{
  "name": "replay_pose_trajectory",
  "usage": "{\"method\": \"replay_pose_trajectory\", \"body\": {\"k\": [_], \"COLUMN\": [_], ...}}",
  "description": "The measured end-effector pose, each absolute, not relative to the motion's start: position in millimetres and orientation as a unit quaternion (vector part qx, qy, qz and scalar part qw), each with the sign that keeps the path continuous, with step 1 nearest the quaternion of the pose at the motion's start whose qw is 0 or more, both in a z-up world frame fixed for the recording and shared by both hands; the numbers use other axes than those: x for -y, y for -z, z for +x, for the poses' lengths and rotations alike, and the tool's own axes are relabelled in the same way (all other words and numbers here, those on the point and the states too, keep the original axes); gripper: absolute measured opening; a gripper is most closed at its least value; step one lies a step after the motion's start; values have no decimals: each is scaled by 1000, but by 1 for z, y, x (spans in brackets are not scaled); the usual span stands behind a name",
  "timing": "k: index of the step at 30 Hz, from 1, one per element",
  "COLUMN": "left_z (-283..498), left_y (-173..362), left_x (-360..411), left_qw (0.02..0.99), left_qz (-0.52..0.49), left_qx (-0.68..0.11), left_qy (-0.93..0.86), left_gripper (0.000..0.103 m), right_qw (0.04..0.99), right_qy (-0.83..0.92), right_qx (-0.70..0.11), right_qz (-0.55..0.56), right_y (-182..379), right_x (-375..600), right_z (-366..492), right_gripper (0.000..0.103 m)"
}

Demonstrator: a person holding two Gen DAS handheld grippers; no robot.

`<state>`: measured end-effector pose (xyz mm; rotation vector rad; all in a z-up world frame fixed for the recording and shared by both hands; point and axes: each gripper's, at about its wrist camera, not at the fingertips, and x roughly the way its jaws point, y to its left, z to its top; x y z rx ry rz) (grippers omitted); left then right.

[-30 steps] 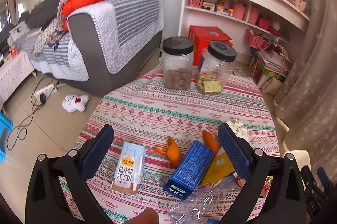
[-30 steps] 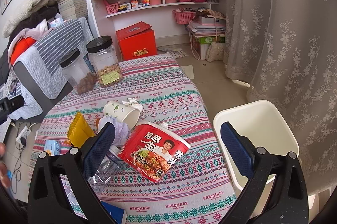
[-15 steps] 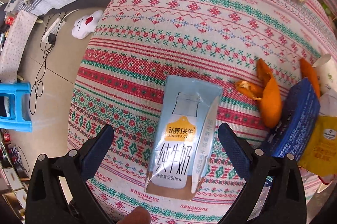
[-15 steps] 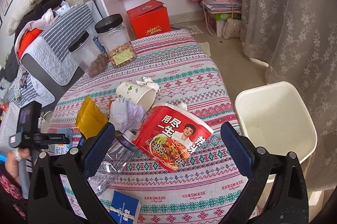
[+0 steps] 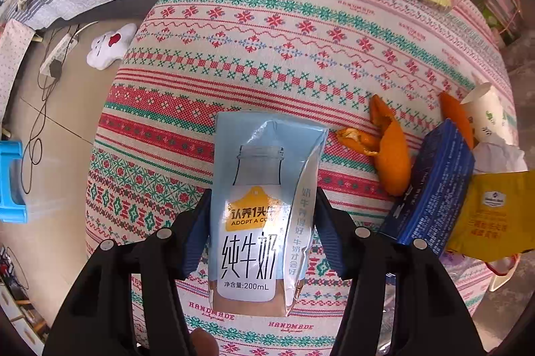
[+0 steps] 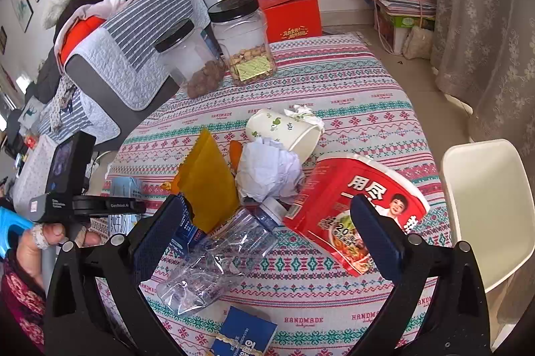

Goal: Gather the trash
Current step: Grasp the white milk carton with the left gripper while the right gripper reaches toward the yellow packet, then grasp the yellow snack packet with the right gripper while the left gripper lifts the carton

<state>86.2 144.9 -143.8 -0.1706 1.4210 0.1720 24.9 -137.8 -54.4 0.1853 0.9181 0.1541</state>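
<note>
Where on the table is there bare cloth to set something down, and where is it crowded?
Bare cloth runs from the two jars to the milk carton. More lies past the noodle bowl, toward the bin. The paper cup, wrapper and bottle crowd the middle.

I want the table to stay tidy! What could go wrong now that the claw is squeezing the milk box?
1. The left claw has just been closing on the milk carton. It looks soft and dented, so leftover milk might squirt onto the tablecloth.
2. The orange peel and blue box lie close beside it, so a sideways lift could knock them.
</note>
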Motion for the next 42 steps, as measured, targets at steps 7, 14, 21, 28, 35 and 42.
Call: {"method": "replay_pose_trajectory", "body": {"k": [7, 14, 21, 28, 35, 42], "left_z": [77, 75, 73, 72, 68, 62], "left_y": [98, 85, 78, 68, 51, 27], "left_x": [-142, -149, -148, -138, -121, -96], "left_qw": [781, 796, 804, 817, 840, 866], "left_qz": [-101, -109, -109, -106, -107, -107], "left_qx": [-612, -593, -583, -566, -531, -488], "left_qy": [-70, -48, -43, -35, -14, 17], "left_gripper": [58, 58, 58, 58, 58, 58], "right_qw": [885, 889, 875, 886, 904, 924], "right_qy": [-63, -60, -54, -68, -71, -50], "right_qx": [-454, -447, -474, -450, -408, -362], "right_qz": [85, 77, 82, 86, 109, 113], "right_y": [65, 71, 88, 75, 45, 16], "right_x": [114, 93, 88, 90, 110, 139], "right_z": [41, 52, 66, 60, 51, 38], "right_gripper": [96, 93, 32, 5, 3, 3]}}
